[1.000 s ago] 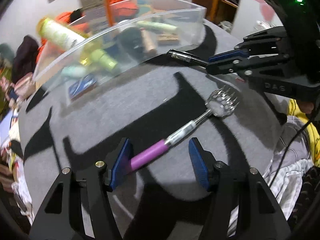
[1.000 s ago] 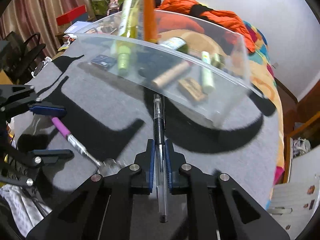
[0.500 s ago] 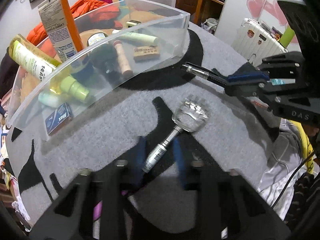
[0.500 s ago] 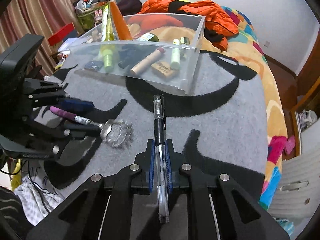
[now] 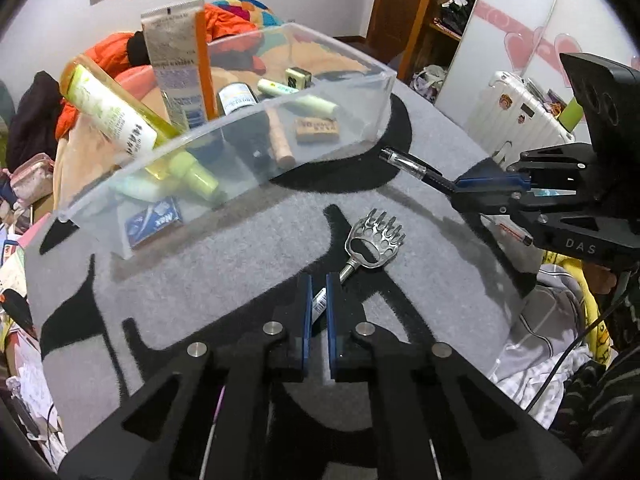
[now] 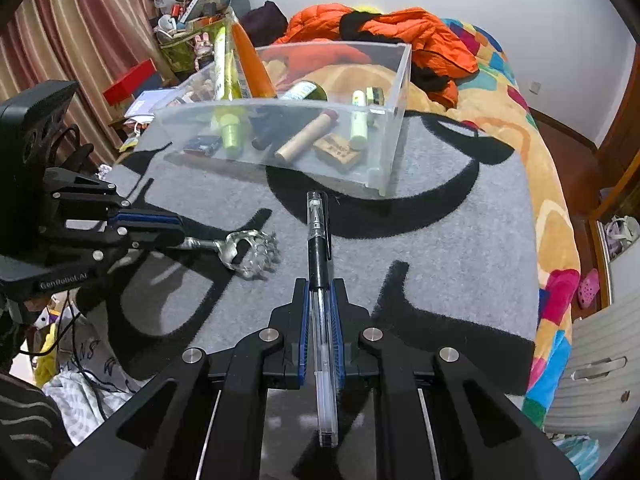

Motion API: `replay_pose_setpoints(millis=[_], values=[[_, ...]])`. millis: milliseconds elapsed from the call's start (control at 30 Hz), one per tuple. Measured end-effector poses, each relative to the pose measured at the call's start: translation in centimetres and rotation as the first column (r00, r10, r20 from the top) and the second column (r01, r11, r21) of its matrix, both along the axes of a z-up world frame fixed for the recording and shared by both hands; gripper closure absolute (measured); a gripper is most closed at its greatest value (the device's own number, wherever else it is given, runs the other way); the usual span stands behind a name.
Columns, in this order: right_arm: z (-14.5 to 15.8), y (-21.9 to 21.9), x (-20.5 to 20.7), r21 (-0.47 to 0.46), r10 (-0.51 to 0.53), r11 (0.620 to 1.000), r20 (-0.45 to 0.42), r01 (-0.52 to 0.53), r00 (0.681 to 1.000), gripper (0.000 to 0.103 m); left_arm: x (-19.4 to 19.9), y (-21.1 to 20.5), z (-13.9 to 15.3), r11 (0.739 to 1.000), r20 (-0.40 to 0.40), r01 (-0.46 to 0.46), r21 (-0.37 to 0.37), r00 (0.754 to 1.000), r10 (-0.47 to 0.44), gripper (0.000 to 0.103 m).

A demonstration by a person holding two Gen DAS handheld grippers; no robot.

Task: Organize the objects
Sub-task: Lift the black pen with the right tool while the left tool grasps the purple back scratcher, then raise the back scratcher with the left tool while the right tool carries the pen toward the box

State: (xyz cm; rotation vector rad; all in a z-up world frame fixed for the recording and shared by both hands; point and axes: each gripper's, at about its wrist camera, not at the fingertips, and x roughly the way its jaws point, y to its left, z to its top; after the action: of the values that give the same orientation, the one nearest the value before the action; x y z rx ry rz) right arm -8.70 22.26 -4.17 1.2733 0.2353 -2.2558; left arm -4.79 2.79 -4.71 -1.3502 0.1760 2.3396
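We hold a back scratcher and a pen above a grey and black mat, near a clear bin.

Our left gripper (image 5: 317, 304) is closed on the back scratcher (image 5: 374, 240), whose claw head juts forward. Our right gripper (image 6: 321, 300) clamps the pen (image 6: 318, 236), tip toward the clear bin (image 6: 384, 112). Only the left view shows the blue packet (image 5: 154, 220) in the bin's near corner; only the right view shows the orange jacket (image 6: 400, 32) behind it.
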Motion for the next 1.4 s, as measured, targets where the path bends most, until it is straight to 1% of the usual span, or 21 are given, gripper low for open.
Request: replay_pose_setpoints(millis=[67,133,167,200,300,367,467,533,733,833,900,1000,1133,1167,1200,1300,1333,1400], values=[[0.3,-0.2,0.2,-0.007,0.009,1.000,-0.010,-0.009,1.000,0.094,-0.1,0.4,-0.3,1.000,0.002,0.010,-0.019,1.000,-0.010,0.098],[0.3,-0.6,0.4,0.013,0.021,1.000,-0.022,-0.021,1.000,0.094,-0.4,1.2,-1.1,0.998,0.028,0.034,-0.046,0.999,-0.033,0.097],[0.2,-0.7,0.3,0.028,0.022,0.999,-0.026,-0.021,0.999,0.094,-0.5,1.6,-1.5,0.997,0.041,0.046,-0.060,0.998,-0.043,0.093],[-0.1,-0.9,0.3,0.045,0.022,0.999,-0.026,-0.021,0.999,0.094,-0.5,2.1,-1.9,0.994,0.035,0.057,-0.089,0.998,-0.054,0.085],[-1.5,-1.1,-0.2,0.093,0.020,0.995,0.005,-0.020,1.000,0.094,-0.9,3.4,-2.9,0.985,0.035,0.098,-0.139,0.995,-0.094,0.081],[-2.2,-0.9,-0.4,0.116,0.013,0.993,0.021,-0.015,1.000,0.094,-1.1,3.8,-2.8,0.982,0.027,0.118,-0.144,0.993,-0.116,0.081],[-2.8,-1.1,-1.0,0.135,0.001,0.991,0.040,-0.006,0.999,0.092,-1.8,4.1,-2.8,0.982,0.031,0.140,-0.130,0.990,-0.137,0.081],[-2.8,-1.4,-1.5,0.138,-0.002,0.990,0.029,-0.002,1.000,0.092,-2.3,4.1,-2.7,0.983,0.029,0.141,-0.117,0.990,-0.138,0.082],[-2.7,-2.3,-2.3,0.139,-0.002,0.990,-0.019,0.004,1.000,0.092,-2.9,3.7,-2.3,0.993,0.011,0.092,-0.076,0.996,-0.092,0.086],[-2.6,-2.4,-2.1,0.132,-0.004,0.991,-0.027,0.008,1.000,0.092,-2.5,3.0,-1.8,0.996,-0.004,0.069,-0.053,0.998,-0.070,0.089],[-2.4,-2.2,-1.9,0.106,-0.003,0.994,-0.015,0.005,1.000,0.092,-2.0,2.4,-1.2,0.998,-0.020,0.056,-0.038,0.998,-0.057,0.092],[-1.6,-1.7,-1.4,0.067,-0.014,0.998,-0.019,0.015,1.000,0.092,-1.6,1.7,-0.2,0.999,-0.040,0.029,-0.018,0.999,-0.030,0.093],[0.4,-1.1,-0.7,0.000,-0.036,0.999,-0.050,0.036,0.998,0.092,-1.2,0.9,1.1,1.000,-0.069,-0.010,0.024,0.998,0.011,0.093],[0.8,-1.1,-0.7,-0.010,-0.039,0.999,-0.056,0.039,0.998,0.092,-1.2,0.7,1.6,0.999,-0.075,-0.017,0.040,0.997,0.020,0.094],[1.3,-1.0,-0.6,-0.024,-0.045,0.999,-0.068,0.043,0.997,0.092,-1.3,0.6,2.1,0.998,-0.083,-0.026,0.058,0.996,0.031,0.097],[3.0,-1.0,-0.4,-0.059,-0.055,0.997,-0.104,0.049,0.993,0.092,-1.1,0.1,3.5,0.994,-0.120,-0.045,0.097,0.991,0.057,0.097],[3.6,-1.0,-0.4,-0.073,-0.059,0.996,-0.117,0.051,0.991,0.094,-1.1,0.0,3.9,0.993,-0.133,-0.049,0.106,0.989,0.063,0.097],[4.5,-1.1,-0.4,-0.095,-0.063,0.994,-0.135,0.050,0.989,0.094,-0.9,-0.1,4.6,0.993,-0.156,-0.040,0.114,0.986,0.058,0.097]])
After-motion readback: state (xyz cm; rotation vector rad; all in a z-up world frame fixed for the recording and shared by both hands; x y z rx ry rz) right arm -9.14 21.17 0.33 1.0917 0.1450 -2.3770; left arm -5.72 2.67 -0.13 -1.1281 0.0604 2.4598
